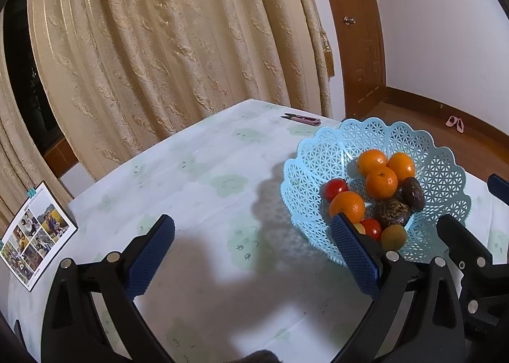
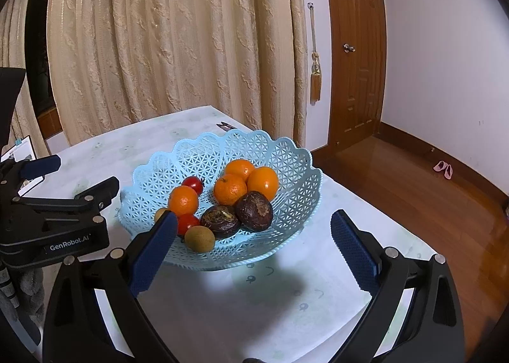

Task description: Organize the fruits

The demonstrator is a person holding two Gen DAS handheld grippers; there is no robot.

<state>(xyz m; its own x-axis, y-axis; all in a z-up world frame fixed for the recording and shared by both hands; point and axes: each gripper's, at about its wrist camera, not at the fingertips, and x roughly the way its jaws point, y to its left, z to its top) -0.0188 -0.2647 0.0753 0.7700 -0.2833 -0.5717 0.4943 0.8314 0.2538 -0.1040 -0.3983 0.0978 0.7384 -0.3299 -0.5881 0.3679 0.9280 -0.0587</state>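
A light blue lattice basket [image 1: 305,169] [image 2: 286,153] stands on the table and holds several oranges [image 1: 381,182] [image 2: 230,188], two red tomatoes [image 1: 335,188] [image 2: 193,184], two dark wrinkled passion fruits [image 1: 413,194] [image 2: 254,211] and a small brown-green fruit [image 1: 393,237] [image 2: 199,238]. My left gripper [image 1: 253,255] is open and empty over the bare tablecloth, left of the basket. My right gripper [image 2: 253,250] is open and empty just in front of the basket. The left gripper also shows in the right wrist view [image 2: 76,181].
A white tablecloth with green prints [image 1: 206,178] covers the table. A photo calendar [image 1: 35,236] stands at the left edge. Pink thread snips [image 1: 302,119] lie at the far edge. Beige curtains hang behind; the wooden floor and a door are to the right.
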